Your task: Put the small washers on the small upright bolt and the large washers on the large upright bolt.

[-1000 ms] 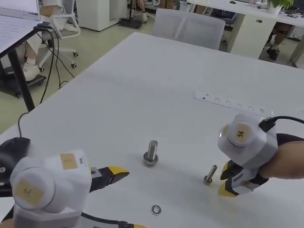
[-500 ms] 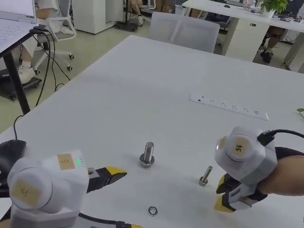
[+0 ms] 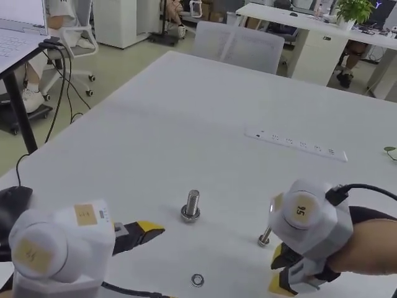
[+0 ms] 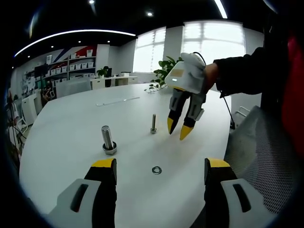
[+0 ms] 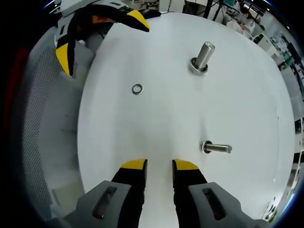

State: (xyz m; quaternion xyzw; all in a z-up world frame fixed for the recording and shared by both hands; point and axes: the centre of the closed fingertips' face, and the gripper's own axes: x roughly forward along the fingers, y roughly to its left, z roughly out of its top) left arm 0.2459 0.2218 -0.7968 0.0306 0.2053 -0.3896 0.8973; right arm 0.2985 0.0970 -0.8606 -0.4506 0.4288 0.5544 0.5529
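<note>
Right gripper (image 5: 159, 165) jaws are a narrow gap apart with nothing between them. They point down at bare table (image 3: 186, 124), just near and right of the small bolt (image 5: 217, 148). Left gripper (image 4: 160, 164) jaws are spread wide and also empty, low over the near-left table, aimed across toward the right gripper. One loose washer (image 3: 197, 280) lies flat near the table's near edge, between the two grippers and apart from both. Its size class is too small to call from here. The large bolt (image 3: 191, 205) stands upright just beyond it, with a ring at its base that could be its head or a washer already seated; cannot tell. The small bolt stands to the right of the large bolt, well apart from it. A power strip (image 3: 294, 144) lies further back. Step in hand is likely the approach to pick up the loose washer, not yet grasped. The next move calls for one gripper to come down over the washer and pinch its thin rim off the flat table, which is slippery. The washer's hole then has to line up over the matching bolt's tip.
</note>
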